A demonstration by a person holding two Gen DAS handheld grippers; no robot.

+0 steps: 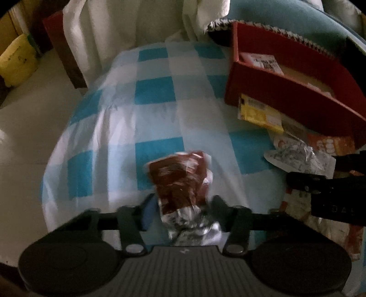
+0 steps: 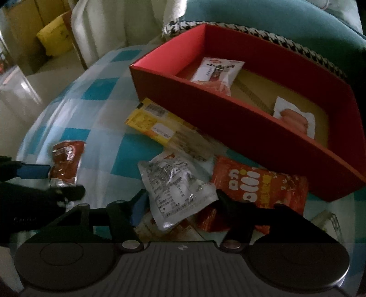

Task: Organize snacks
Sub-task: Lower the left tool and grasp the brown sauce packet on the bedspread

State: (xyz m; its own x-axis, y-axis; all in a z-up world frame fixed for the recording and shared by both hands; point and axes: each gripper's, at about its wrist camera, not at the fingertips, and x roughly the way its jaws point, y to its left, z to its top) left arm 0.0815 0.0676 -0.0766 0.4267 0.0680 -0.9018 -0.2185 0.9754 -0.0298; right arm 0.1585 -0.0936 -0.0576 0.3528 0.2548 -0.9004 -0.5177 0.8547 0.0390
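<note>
In the left wrist view my left gripper [image 1: 183, 205] is shut on a dark red snack packet [image 1: 180, 178] with a silver end, just above the blue-and-white checked cloth [image 1: 155, 91]. The right wrist view shows this packet [image 2: 65, 160] at the left, between the left gripper's fingers. My right gripper [image 2: 180, 200] is shut on a white-and-silver printed packet [image 2: 176, 185] over the snack pile. The red open box [image 2: 228, 121] lies behind the pile. It holds a white packet [image 2: 217, 69] and a sausage packet [image 2: 295, 118].
A yellow packet [image 2: 155, 121] and an orange packet [image 2: 258, 185] lie on the cloth against the box's front wall. A houndstooth fabric [image 2: 286, 43] and a teal cushion [image 2: 263, 13] sit behind the box. White fabric [image 1: 114, 34] hangs at the back, with a yellow bag [image 1: 16, 61] at far left.
</note>
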